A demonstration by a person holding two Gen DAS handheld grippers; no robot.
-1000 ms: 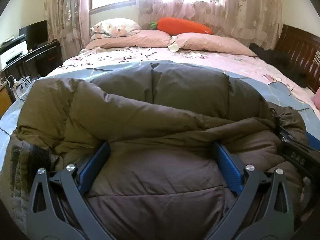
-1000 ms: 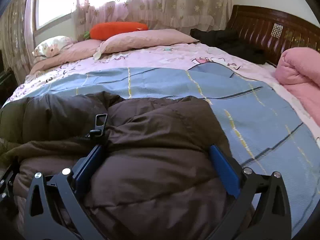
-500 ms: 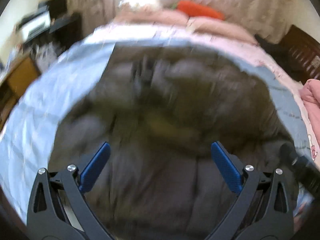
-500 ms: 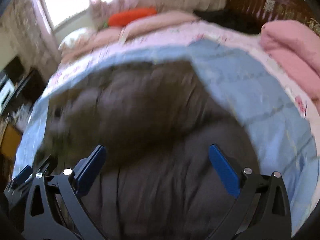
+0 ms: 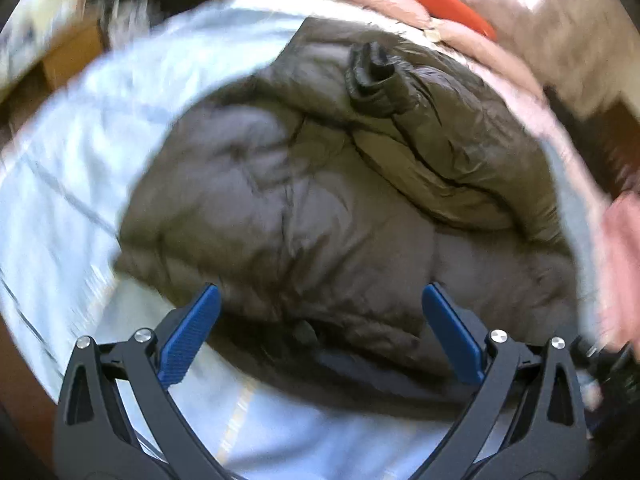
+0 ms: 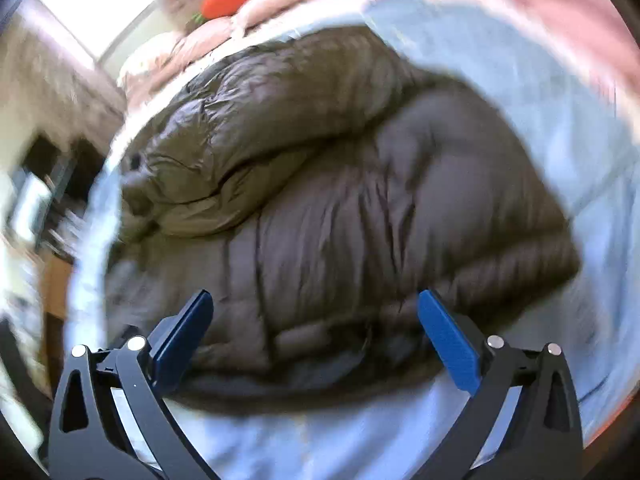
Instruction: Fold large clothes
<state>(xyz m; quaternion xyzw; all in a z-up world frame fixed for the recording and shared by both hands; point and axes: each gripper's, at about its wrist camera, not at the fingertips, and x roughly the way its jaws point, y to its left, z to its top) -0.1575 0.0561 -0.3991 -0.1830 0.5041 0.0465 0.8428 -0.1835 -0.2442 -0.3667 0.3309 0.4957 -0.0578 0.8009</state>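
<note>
A large brown puffer jacket [image 5: 320, 208] lies folded in a bundle on the light blue bedsheet [image 5: 72, 184]. One sleeve with a dark cuff [image 5: 372, 76] lies folded across its top. It also shows in the right wrist view [image 6: 340, 220]. My left gripper [image 5: 320, 332] is open and empty, raised above the jacket's near edge. My right gripper [image 6: 316, 336] is open and empty, raised above the same edge. Both views are motion-blurred.
An orange carrot-shaped pillow [image 5: 452, 8] and pink pillows lie at the head of the bed. A pink blanket [image 5: 624, 248] lies at the right. Dark furniture [image 6: 44, 184] stands beside the bed on the left. The sheet [image 6: 580, 128] surrounds the jacket.
Both grippers have lifted up and back off the jacket, from resting low on it to looking down from above. The jacket stays folded on the bed.
</note>
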